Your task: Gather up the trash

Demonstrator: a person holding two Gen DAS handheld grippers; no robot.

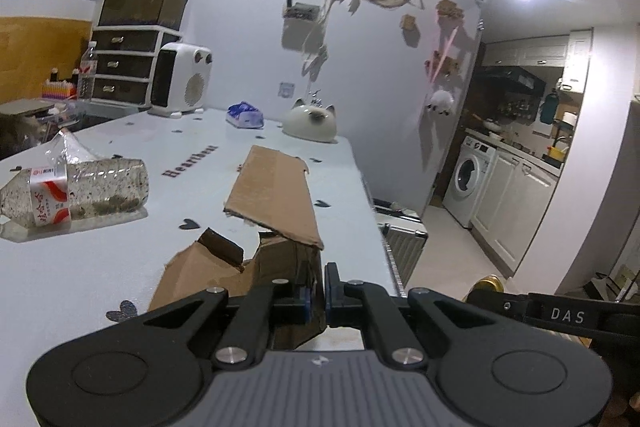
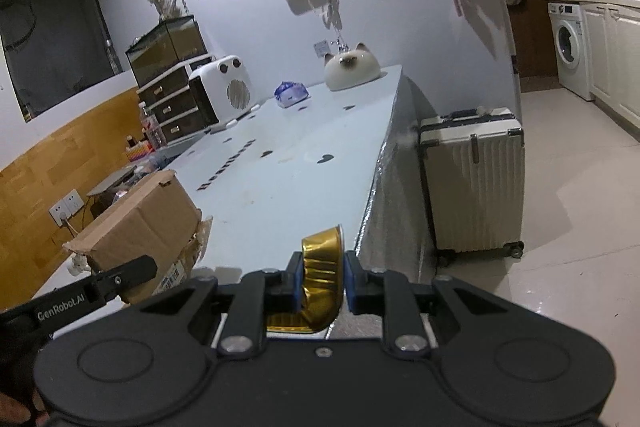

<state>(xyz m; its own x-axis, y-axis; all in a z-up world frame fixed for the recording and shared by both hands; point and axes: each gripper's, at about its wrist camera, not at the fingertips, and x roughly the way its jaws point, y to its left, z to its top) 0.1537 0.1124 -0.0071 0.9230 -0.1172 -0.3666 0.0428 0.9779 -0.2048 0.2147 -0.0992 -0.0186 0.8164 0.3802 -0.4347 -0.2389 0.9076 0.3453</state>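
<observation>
- Left gripper (image 1: 317, 291) at lower centre of the left wrist view, jaws nearly shut, pinching a torn flap of the cardboard box (image 1: 276, 211).
- Box flattened, stretching from the jaws up toward frame centre over the pale bench (image 1: 100, 259).
- Crushed plastic bottle (image 1: 76, 193) lying on its side at left of that view, apart from the box.
- Right gripper (image 2: 320, 279) at lower centre of the right wrist view, jaws clamped on a crumpled gold foil cup (image 2: 322, 267), over the bench's near right edge.
- Blue wrapper (image 2: 291, 93) and cat-shaped ceramic (image 2: 351, 65) at the bench's far end, upper centre.
- Suitcase (image 2: 474, 179) upright on the floor, right of the bench.
</observation>
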